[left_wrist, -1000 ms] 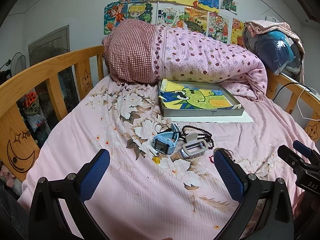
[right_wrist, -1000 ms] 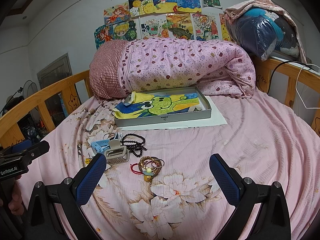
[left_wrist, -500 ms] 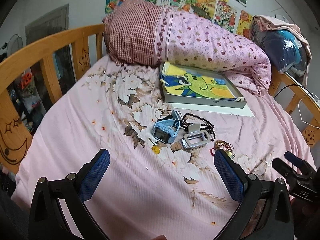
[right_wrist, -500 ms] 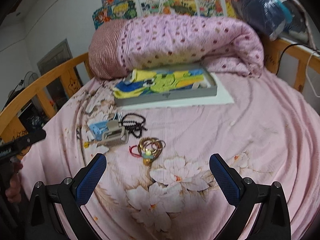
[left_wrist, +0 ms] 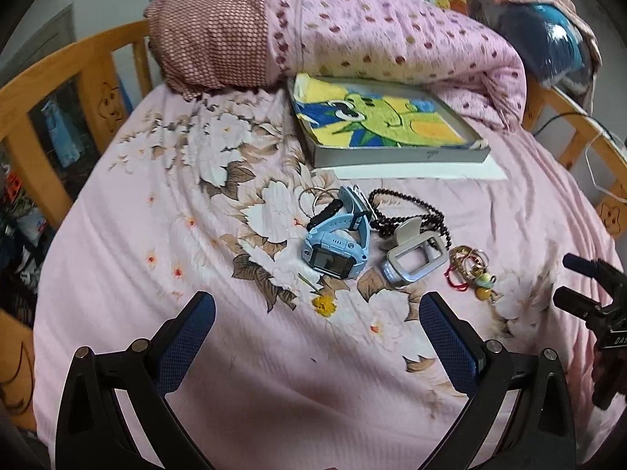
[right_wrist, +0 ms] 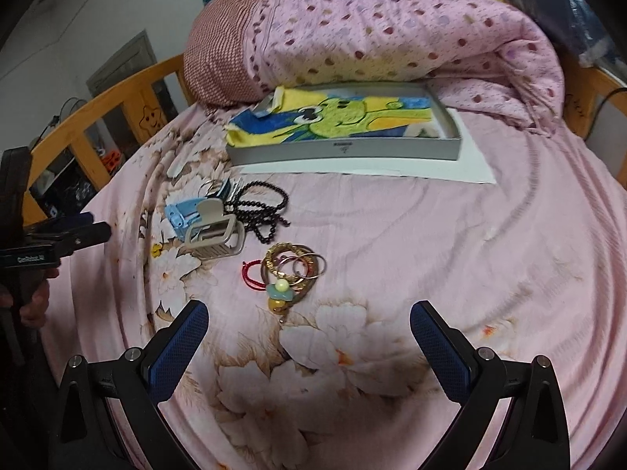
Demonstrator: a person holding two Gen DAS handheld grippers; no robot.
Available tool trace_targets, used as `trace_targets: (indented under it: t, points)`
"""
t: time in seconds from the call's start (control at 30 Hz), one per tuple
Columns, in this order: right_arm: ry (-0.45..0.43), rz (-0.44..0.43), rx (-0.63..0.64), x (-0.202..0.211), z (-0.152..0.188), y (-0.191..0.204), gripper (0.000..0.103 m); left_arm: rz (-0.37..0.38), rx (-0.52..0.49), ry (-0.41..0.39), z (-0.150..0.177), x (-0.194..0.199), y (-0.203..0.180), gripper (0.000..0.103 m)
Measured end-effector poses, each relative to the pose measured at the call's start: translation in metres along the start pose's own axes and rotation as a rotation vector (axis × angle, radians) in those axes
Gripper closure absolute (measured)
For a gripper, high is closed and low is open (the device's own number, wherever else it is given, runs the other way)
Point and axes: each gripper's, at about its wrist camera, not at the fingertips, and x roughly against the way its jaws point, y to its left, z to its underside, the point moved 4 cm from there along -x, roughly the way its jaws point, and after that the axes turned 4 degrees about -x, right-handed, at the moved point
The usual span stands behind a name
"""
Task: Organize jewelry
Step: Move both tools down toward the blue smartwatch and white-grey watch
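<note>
Jewelry lies in a loose pile on the pink floral bedsheet (left_wrist: 196, 235). A light blue watch (left_wrist: 337, 248), a silver hair claw clip (left_wrist: 415, 262), a dark bead necklace (left_wrist: 407, 211) and a cluster of gold bangles with a red cord (left_wrist: 468, 268) lie side by side. My left gripper (left_wrist: 317, 337) is open and empty, just short of the watch. My right gripper (right_wrist: 309, 342) is open and empty, just short of the bangles (right_wrist: 294, 266). The claw clip (right_wrist: 213, 235), necklace (right_wrist: 262, 211) and watch (right_wrist: 182, 213) sit to its left. A grey tray (right_wrist: 345, 150) with a cartoon drawing lies behind.
The tray (left_wrist: 392, 154) rests on a white sheet of paper (right_wrist: 450, 164). A rolled polka-dot quilt (left_wrist: 392, 39) and a checked pillow (left_wrist: 211, 35) lie behind it. Wooden bed rails (left_wrist: 51, 90) run along both sides. The other gripper shows at each view's edge (right_wrist: 58, 235).
Both grippers have risen and tilted down toward the bed, moving closer to the jewelry pile. The items now sit lower and larger in both views. Nothing on the bed has moved.
</note>
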Motion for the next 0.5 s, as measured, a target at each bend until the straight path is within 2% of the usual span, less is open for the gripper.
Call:
trace_targets:
  t: [0.17,0.3,0.33,0.5]
  points:
    - [0.006,-0.047,0.007,-0.022,-0.007,0.008,0.001,0.002,-0.057,-0.017,-0.003,-0.016,-0.001,0.001]
    - [0.029,-0.082,0.030,-0.042,-0.015,0.015,0.020,0.009,-0.095,-0.013,-0.009,-0.037,0.001,0.001]
    - [0.038,-0.097,0.024,-0.048,-0.018,0.015,0.028,0.015,-0.093,-0.013,-0.010,-0.041,0.002,0.001]
    - [0.068,-0.159,-0.037,-0.067,-0.032,0.016,0.053,0.056,-0.070,-0.011,-0.014,-0.059,0.013,0.002]
